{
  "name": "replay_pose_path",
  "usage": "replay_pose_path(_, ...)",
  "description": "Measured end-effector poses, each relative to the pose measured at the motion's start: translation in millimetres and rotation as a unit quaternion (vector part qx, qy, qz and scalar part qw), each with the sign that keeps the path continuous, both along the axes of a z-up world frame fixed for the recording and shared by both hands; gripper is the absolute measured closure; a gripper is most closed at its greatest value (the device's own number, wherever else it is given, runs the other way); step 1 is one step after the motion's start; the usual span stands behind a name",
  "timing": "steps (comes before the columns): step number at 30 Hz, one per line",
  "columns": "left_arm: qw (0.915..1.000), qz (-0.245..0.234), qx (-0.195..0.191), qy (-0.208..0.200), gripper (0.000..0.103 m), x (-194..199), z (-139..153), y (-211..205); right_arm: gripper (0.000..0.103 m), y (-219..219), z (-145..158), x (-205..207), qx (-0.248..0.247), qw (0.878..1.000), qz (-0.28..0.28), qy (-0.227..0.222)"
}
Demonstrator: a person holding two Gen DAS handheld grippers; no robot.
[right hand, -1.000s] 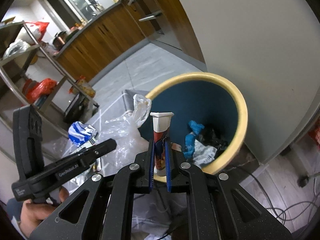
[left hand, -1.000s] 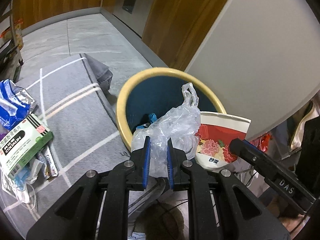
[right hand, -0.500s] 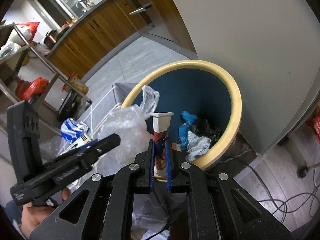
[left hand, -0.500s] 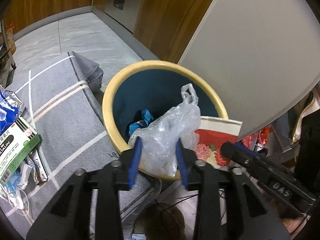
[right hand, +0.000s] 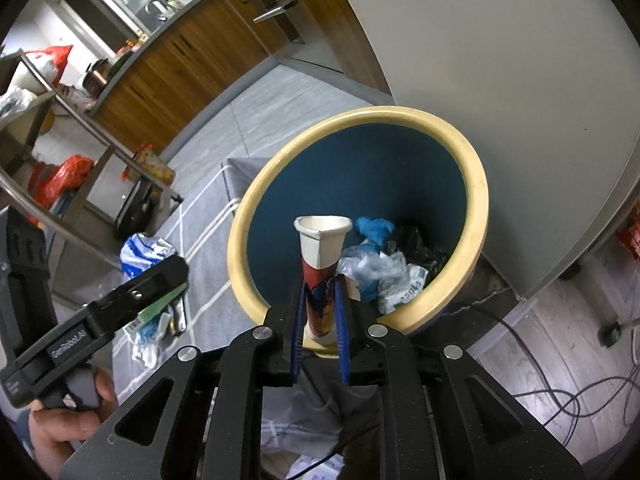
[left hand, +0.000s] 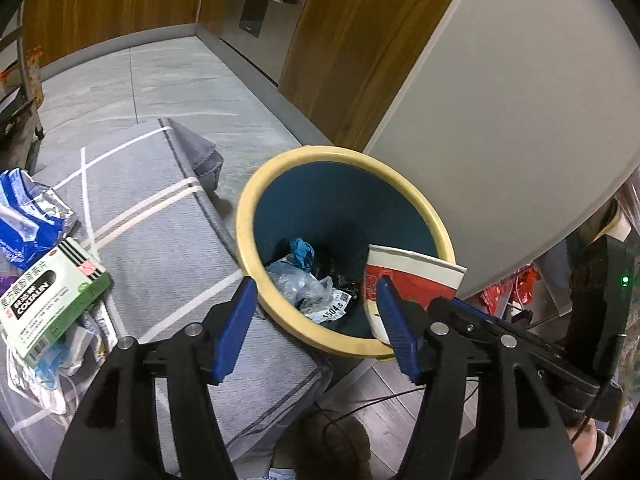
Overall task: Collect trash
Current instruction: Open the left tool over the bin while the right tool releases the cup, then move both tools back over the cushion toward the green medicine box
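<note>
While a green medicine box [left hand: 48, 300] and a blue wrapper [left hand: 28, 216] lie on the grey rug [left hand: 160, 240] at the far left, the left tongs [left hand: 316, 320] hang spread wide with nothing between them, just over the near rim of the yellow-rimmed bin [left hand: 248, 208]. Inside the bin sits a crumpled clear plastic bag [left hand: 300, 284] among other scraps. Further right, the right tongs [right hand: 319, 320] pinch a squashed red-and-white paper cup [right hand: 322, 248], holding it upright above the bin's opening.
</note>
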State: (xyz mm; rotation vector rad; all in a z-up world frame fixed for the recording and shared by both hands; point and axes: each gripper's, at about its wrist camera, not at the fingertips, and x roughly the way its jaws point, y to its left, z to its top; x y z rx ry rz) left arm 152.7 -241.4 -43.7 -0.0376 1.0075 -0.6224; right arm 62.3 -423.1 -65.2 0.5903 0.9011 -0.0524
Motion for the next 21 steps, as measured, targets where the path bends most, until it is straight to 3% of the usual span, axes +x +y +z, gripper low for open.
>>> replay_pose_path(5, 0.9999, 0.01, 0.004, -0.012, 0.03, 0.3, 6.9, 12.5, 0.079, 1.6, 0.1, 0.5, -0.001, 1.0, 0.0, -0.001)
replay_pose_path(10, 0.9995, 0.021, 0.009, -0.021, 0.026, -1.4, 13.0, 31.3, 0.075, 5.4, 1.5, 0.3, 0.006, 1.0, 0.005, -0.01)
replay_pose_path(18, 0.9983, 0.044, 0.022, -0.031, 0.024, -1.6, 16.5, 66.0, 0.048, 17.3, 8.9, 1.3, 0.02, 0.999, 0.02, -0.04)
replay_pose_path(21, 0.9975, 0.057, 0.026, -0.032, 0.022, -0.1, 16.9, 83.7, 0.043, 26.4, 12.2, 4.1, 0.018, 0.998, 0.033, -0.046)
